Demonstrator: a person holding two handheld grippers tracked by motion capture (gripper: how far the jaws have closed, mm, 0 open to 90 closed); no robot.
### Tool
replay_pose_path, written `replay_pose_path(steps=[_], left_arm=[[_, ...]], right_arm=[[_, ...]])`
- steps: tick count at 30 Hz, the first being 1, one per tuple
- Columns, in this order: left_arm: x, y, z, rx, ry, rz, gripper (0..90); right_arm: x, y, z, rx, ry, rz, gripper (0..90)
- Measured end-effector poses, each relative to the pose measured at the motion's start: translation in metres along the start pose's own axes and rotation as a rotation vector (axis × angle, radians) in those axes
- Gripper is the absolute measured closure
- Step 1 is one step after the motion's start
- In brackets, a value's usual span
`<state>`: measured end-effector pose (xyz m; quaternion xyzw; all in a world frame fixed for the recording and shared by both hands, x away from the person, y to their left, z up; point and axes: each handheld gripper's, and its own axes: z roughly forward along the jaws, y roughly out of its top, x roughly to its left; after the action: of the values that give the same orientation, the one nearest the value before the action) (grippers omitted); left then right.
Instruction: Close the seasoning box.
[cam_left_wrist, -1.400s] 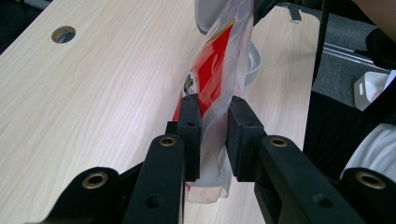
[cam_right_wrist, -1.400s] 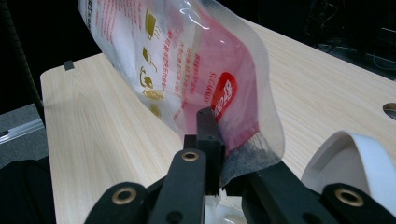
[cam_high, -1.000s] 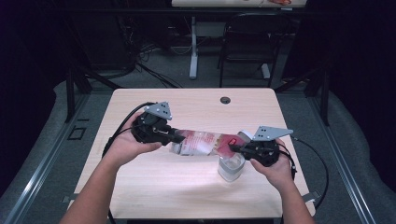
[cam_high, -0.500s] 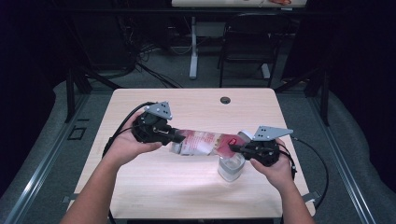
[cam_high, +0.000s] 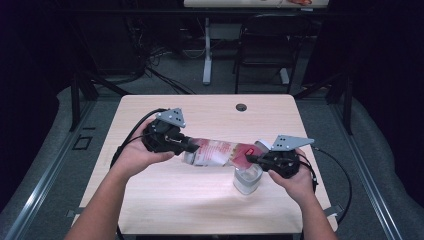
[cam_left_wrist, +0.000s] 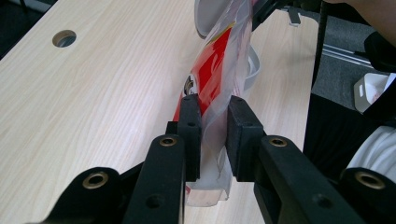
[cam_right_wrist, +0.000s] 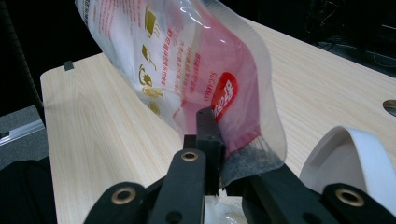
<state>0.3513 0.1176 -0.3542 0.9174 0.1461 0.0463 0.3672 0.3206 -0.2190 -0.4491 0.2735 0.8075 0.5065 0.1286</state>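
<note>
A clear plastic pouch (cam_high: 217, 151) with red and white print hangs stretched between my two grippers, a little above the table. My left gripper (cam_high: 189, 145) is shut on its left end; in the left gripper view the pads (cam_left_wrist: 191, 135) pinch the crumpled film of the pouch (cam_left_wrist: 219, 70). My right gripper (cam_high: 251, 160) is shut on the right end, and its jaws clamp the sealed edge of the pouch (cam_right_wrist: 187, 60). A white round container (cam_high: 247, 178) stands on the table under that right end. Its rim (cam_right_wrist: 348, 156) shows close beside my right gripper (cam_right_wrist: 218, 140).
The light wooden table (cam_high: 200, 200) has a round cable hole (cam_high: 241, 107) near its far edge. A cable (cam_high: 340, 170) trails from each gripper over the table's sides. Beyond the table stand a chair and desk legs on grey floor.
</note>
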Motion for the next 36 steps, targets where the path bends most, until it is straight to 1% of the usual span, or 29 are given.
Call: replay_pose_path(steps=[36], left_arm=[[-0.0002,0.0024,-0.0002,0.0,-0.001,0.009,77.9]], right_arm=[[0.0003,-0.0005,0.0005,0.005,-0.009,-0.003,88.1]])
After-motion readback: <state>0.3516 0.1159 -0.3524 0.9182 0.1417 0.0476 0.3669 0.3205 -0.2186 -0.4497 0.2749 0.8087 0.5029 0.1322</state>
